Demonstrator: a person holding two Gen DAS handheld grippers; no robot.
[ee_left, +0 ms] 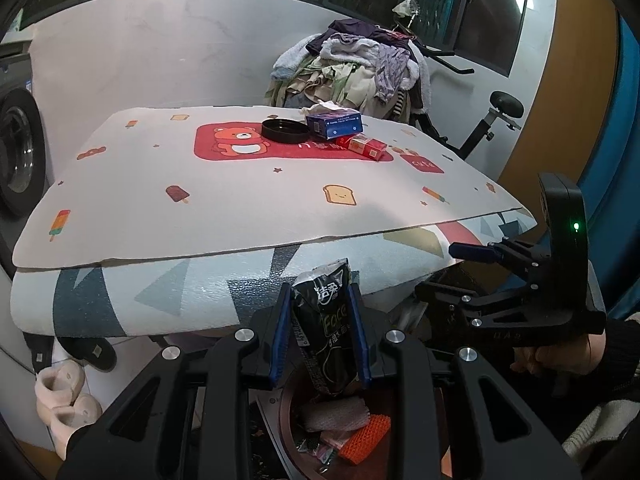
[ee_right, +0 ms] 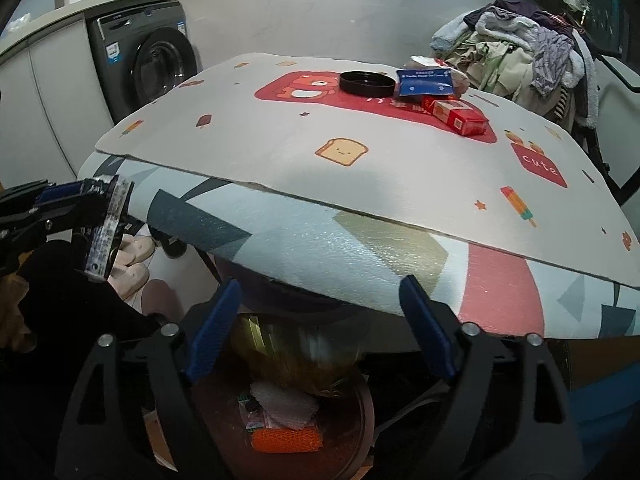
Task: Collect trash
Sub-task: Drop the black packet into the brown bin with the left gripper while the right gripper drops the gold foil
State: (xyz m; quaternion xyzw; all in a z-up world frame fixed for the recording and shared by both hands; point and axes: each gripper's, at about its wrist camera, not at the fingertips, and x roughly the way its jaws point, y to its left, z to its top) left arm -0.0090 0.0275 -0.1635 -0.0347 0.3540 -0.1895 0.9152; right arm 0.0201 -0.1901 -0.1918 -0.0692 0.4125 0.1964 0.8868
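A laundry corner lay around us: a washing machine (ee_right: 148,68) far left, a heap of clothes (ee_left: 352,68) far right, and between them the worktop (ee_left: 248,208) under a cartoon mat. On its far side sat a black lid (ee_left: 285,129), a blue tissue box (ee_left: 334,123) and a red carton (ee_left: 363,146), close together. Below the near edge stood the trash bin (ee_right: 362,412), already holding an orange mesh scrap (ee_right: 286,438) and pale wrapping.

Our left gripper (ee_left: 320,332) had its jaws clamped on a black tissue packet (ee_left: 322,320), held upright directly above the bin's mouth. Our right gripper (ee_right: 320,324) had its jaws wide apart with nothing pressed between them; a blurred yellowish wrapper (ee_right: 288,348) showed just beneath, over the bin, apparently dropping.

We judged the step in hand to be dropping the packet. To do it well, we would keep the left jaws centred over the opening, lower slightly so that the packet clears the rim, then open fully and let it fall straight. The right hand should draw clear of the bin first, then reach for the far items.
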